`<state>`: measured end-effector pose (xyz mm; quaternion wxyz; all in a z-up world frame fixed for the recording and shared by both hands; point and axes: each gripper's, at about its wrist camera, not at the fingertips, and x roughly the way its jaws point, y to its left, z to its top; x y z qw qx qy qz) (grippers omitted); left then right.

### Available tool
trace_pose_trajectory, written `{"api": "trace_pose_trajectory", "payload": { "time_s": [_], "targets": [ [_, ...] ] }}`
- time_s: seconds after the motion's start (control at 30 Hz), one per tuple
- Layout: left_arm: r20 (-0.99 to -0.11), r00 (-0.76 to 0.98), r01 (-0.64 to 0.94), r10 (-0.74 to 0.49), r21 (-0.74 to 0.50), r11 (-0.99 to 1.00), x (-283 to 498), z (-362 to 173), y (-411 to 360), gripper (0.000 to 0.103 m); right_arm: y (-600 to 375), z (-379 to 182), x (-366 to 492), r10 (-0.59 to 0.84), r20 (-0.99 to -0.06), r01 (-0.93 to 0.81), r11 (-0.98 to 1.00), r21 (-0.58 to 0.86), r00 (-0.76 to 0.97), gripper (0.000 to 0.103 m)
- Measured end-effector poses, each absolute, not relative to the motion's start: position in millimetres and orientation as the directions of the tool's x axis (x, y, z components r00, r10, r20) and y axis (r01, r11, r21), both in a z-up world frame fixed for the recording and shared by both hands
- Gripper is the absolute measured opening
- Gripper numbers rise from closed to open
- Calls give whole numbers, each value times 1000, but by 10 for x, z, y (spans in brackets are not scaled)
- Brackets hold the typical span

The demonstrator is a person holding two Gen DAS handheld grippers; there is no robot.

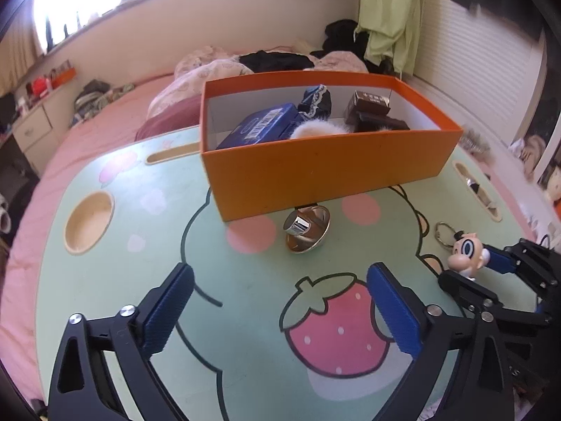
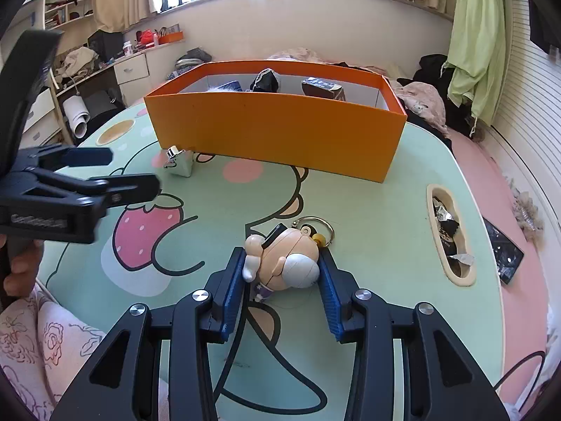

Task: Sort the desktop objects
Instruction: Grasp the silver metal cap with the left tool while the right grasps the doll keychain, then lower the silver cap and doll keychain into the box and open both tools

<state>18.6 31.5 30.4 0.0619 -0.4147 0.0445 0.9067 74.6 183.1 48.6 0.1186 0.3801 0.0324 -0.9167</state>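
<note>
Two grippers work over a cartoon-printed table (image 2: 385,210). The right gripper (image 2: 284,273) clenches a figurine keychain (image 2: 287,256) — a beige big-headed toy with a metal ring at its 12 o'clock. Likely next: lift it into the orange box (image 2: 273,133) at 12 o'clock. The left gripper (image 1: 280,301) hangs released and empty, with a silver dish (image 1: 308,228) ahead.

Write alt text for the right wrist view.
The right gripper is closed around a cartoon figure keychain lying on a green cartoon-print table. Behind stands an orange box; the open left gripper hovers at left.
</note>
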Motion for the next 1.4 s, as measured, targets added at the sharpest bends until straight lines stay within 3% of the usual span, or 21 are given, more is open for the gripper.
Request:
{"api": "trace_pose_trajectory", "payload": {
  "time_s": [0.17,0.3,0.33,0.4,0.43,0.5,0.83,1.07,1.23,1.4],
  "targets": [
    [-770,-634,-168,73,45,-985,153,277,378,84,1828,487,750,-193,-704,242,-970,31,-683,42],
    [-756,-651,-164,65,56,-985,32,326,432,80,1828,487,751,-194,-704,243,-970,32,-683,42],
    [-755,-653,-162,61,62,-985,-5,334,452,75,1828,487,751,-194,-704,243,-970,32,-683,42],
    [-760,-647,-170,56,73,-983,-70,317,499,53,1828,487,753,-194,-704,243,-970,32,-683,42],
    [-770,-636,-172,48,81,-982,-91,286,515,28,1826,488,753,-194,-704,242,-970,32,-683,42],
    [-768,-640,-152,21,99,-983,-70,247,532,29,1825,487,755,-194,-704,242,-970,31,-684,42],
    [-712,-686,-170,154,-49,-984,349,469,287,29,1825,503,772,-196,-699,242,-970,34,-687,41],
    [-668,-720,-185,190,-78,-980,477,691,263,29,1913,640,778,-273,-655,263,-958,117,-704,41],
    [-663,-717,-198,216,-104,-975,281,898,261,29,1911,850,606,-345,-627,280,-938,204,-699,41],
    [-665,-721,-181,192,-86,-980,-49,1100,297,29,1855,1348,345,-321,-551,274,-947,169,-770,41]
  ]
}}
